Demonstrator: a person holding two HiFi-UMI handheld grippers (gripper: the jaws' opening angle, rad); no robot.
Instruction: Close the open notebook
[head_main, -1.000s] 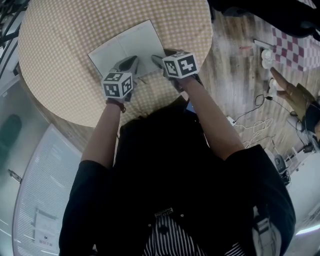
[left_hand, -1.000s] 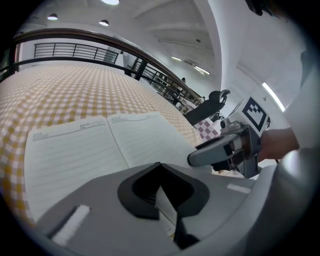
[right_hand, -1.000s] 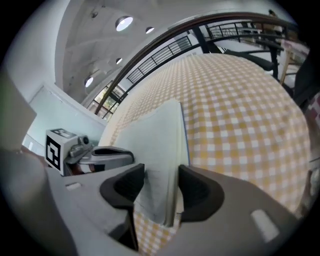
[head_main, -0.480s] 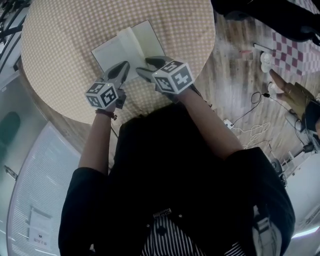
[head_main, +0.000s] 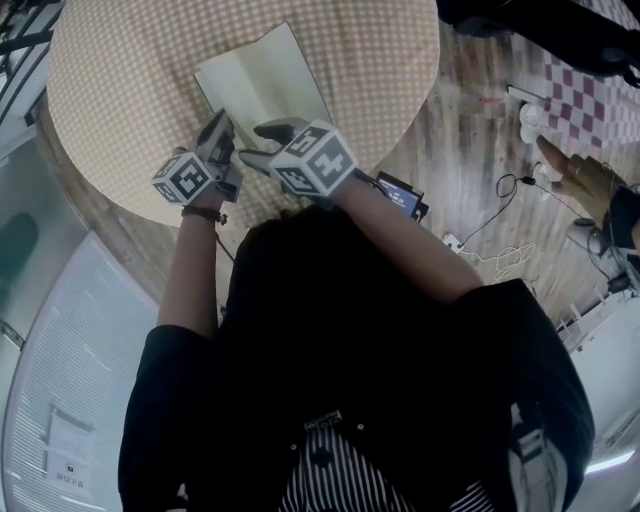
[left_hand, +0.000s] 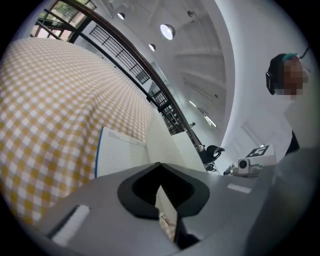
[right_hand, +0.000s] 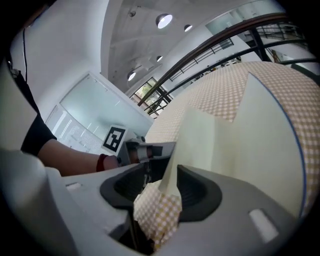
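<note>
Left gripper (left_hand: 160, 167) is clamped on the notebook's (head_main: 262, 85) raised leaf (left_hand: 167, 145). Right gripper (right_hand: 167, 172) pinches the same leaf plus some cloth (right_hand: 157, 210), probably holding it up to fold it shut.

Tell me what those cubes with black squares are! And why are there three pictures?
Those cubes are part of two tools that a person holds, one in each hand. Each tool is a hand-held gripper: two jaws that pinch, like tongs.

One picture comes from a camera on the person's head, looking down. It shows the left hand-held gripper, the right hand-held gripper and a round table with a checked cloth.

The other two pictures come from small cameras that ride on the grippers and look along their jaws.

An open notebook lies on the table. Each gripper looks pinched shut on the notebook's paper at its near edge, and the paper stands up from between the jaws.
</note>
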